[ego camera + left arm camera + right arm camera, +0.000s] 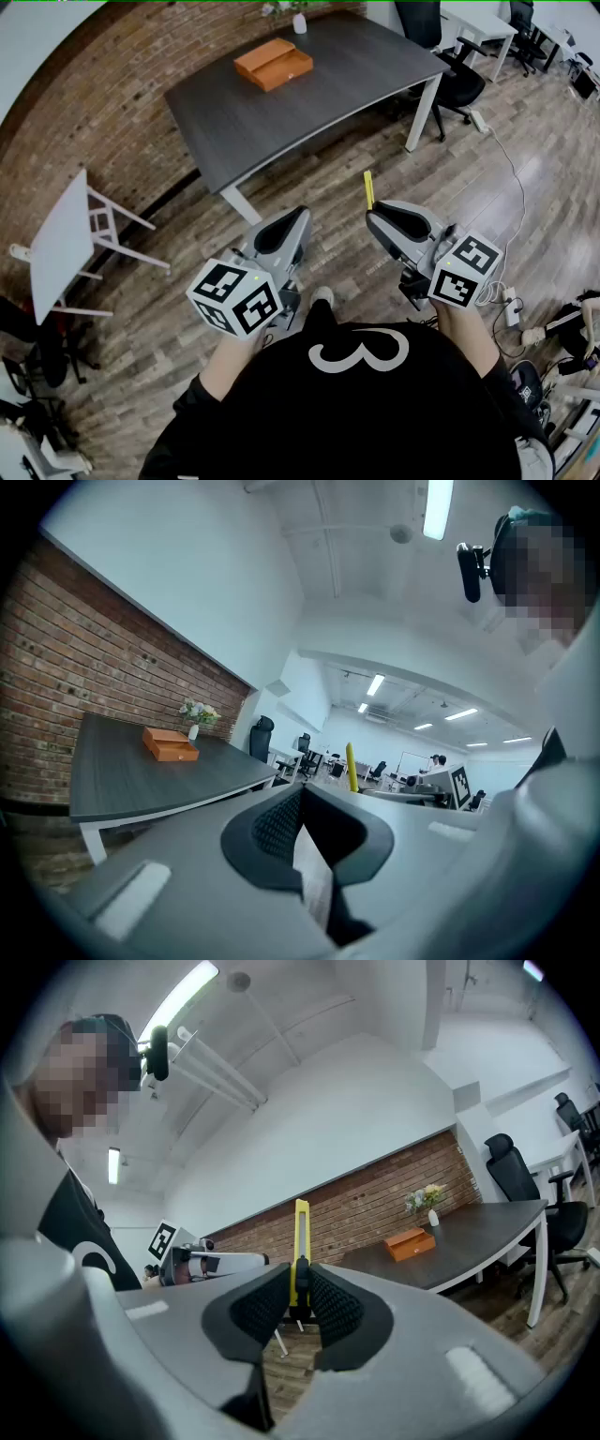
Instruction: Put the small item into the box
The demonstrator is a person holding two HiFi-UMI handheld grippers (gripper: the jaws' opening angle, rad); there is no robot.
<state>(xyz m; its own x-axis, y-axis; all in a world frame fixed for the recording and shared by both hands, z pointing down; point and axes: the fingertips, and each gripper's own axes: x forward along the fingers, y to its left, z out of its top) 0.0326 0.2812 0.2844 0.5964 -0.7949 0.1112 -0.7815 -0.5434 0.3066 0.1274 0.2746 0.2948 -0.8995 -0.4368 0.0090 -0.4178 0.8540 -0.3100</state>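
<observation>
On the far dark table (281, 122) sits the orange box (273, 64), well apart from both grippers, which hang over the near wooden floor (487, 178). The head view shows only the tip of the yellow item (368, 189) poking beyond the right gripper (373, 216). The right gripper view shows that gripper's pads (335, 1309) pinching the item's lower part, upright, with its base hidden between them. The left gripper (300, 794) has its jaws pressed together on nothing.

Bright, even light; ceiling tube (436, 508) at 1 o'clock in the left gripper view. Fisheye bending, dark corners, soft foreground.
</observation>
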